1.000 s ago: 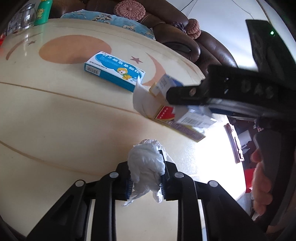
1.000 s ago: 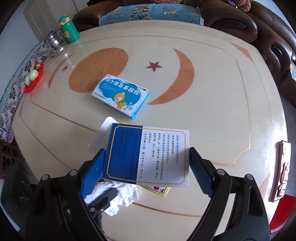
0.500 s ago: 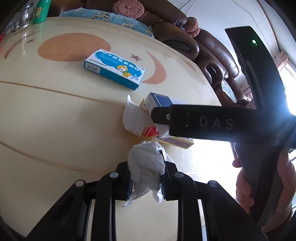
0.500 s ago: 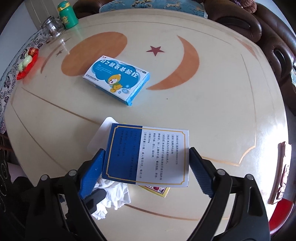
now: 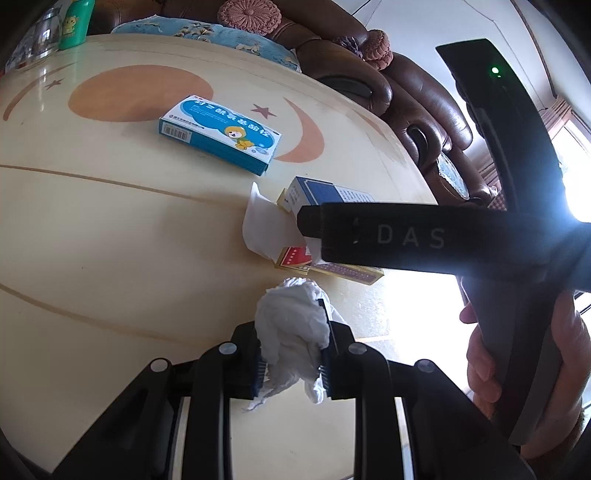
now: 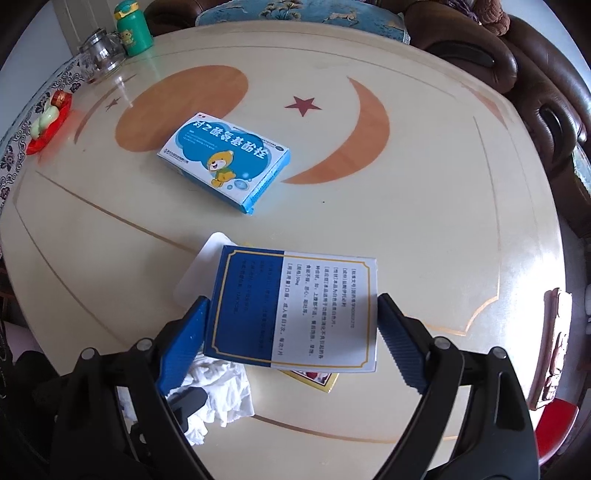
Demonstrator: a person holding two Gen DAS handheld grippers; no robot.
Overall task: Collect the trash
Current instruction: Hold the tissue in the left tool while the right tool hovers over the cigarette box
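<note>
My left gripper [image 5: 291,332] is shut on a crumpled white tissue [image 5: 288,314], held just over the cream table [image 5: 110,240]. My right gripper [image 6: 291,325] grips a blue-and-white medicine box [image 6: 295,302] across its width, both blue pads against its sides. In the left wrist view that box [image 5: 321,192] hangs low behind the right gripper's black finger [image 5: 369,236], above a red-and-yellow box [image 5: 295,256] and a white paper flap [image 5: 262,225]. A light-blue cartoon box [image 6: 225,162] lies farther back near the star.
A green bottle [image 6: 133,29], a glass jar [image 6: 101,51] and a red dish [image 6: 50,122] stand at the far left edge. A brown sofa [image 6: 535,81] wraps the far and right sides. A person's hand [image 5: 517,350] holds the right gripper's handle.
In the left wrist view the right gripper has come down with the blue-and-white box, closer to the red-and-yellow box. The left gripper and its tissue have stayed put.
</note>
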